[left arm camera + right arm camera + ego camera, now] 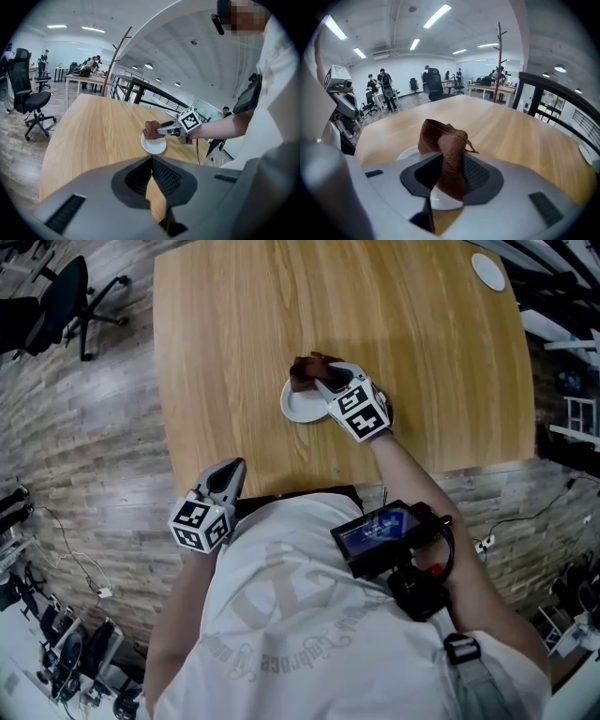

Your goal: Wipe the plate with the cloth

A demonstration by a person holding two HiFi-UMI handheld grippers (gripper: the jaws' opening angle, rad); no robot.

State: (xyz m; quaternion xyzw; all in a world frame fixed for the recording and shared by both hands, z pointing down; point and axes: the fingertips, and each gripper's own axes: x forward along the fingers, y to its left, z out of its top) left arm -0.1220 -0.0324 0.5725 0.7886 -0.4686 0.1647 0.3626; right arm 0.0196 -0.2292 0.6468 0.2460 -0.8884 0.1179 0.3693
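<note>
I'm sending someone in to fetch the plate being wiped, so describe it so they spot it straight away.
Start at the large light wooden table; toward its near edge sits a small round white plate. It lies under the right tool, which holds a crumpled brown cloth over it, unlike the bare white disc at the table's far right corner.

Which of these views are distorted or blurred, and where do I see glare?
Head view: sharp and evenly lit, with only mild bending toward the edges. Left gripper view: strong fisheye curve and black corners. Right gripper view: the same fisheye; the cloth in the right gripper sits very near the lens and looks slightly soft; the ceiling lamps are blown out white.
</note>
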